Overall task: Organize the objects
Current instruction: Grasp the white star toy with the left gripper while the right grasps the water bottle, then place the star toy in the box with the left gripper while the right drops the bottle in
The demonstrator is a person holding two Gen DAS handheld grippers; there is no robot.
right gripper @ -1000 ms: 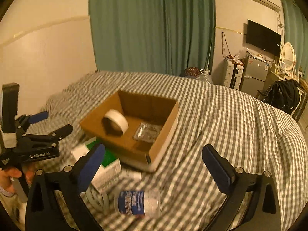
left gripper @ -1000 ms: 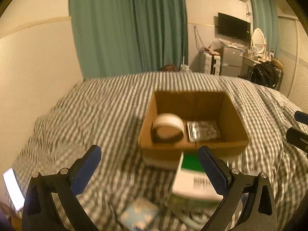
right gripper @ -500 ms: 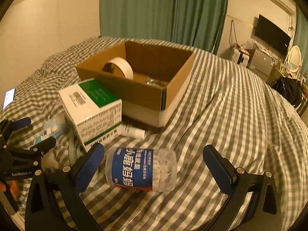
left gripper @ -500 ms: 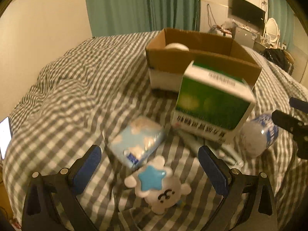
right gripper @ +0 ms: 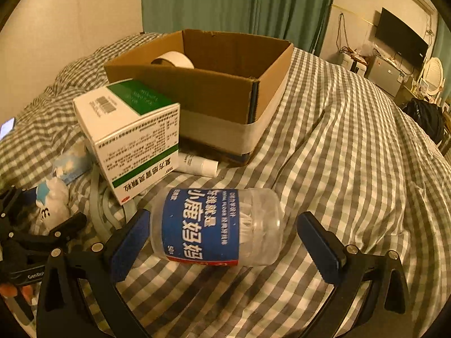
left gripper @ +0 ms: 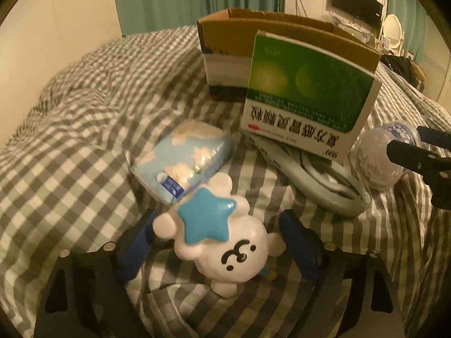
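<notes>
A white plush toy with a blue star (left gripper: 222,239) lies on the checked bedspread between the fingers of my open left gripper (left gripper: 217,242). A clear jar with a blue label (right gripper: 217,225) lies on its side between the fingers of my open right gripper (right gripper: 225,239); the left finger is close against it, the right one stands apart. Behind them sits an open cardboard box (right gripper: 225,95) with a roll of tape (right gripper: 174,59) inside. A green and white medicine box (left gripper: 304,95) leans in front of it, over a pale blue clip (left gripper: 315,180). A cloud-print tissue pack (left gripper: 183,157) lies left.
A small white tube (right gripper: 197,164) lies against the cardboard box's base. The checked bedspread (right gripper: 352,169) rises in folds to the right. A lit phone (right gripper: 7,128) rests at the bed's far left edge. Green curtains, a TV and a mirror stand far behind.
Both grippers have come down and forward from above the bed. The left one now straddles the plush toy, the right one straddles the jar. Both stay open.
</notes>
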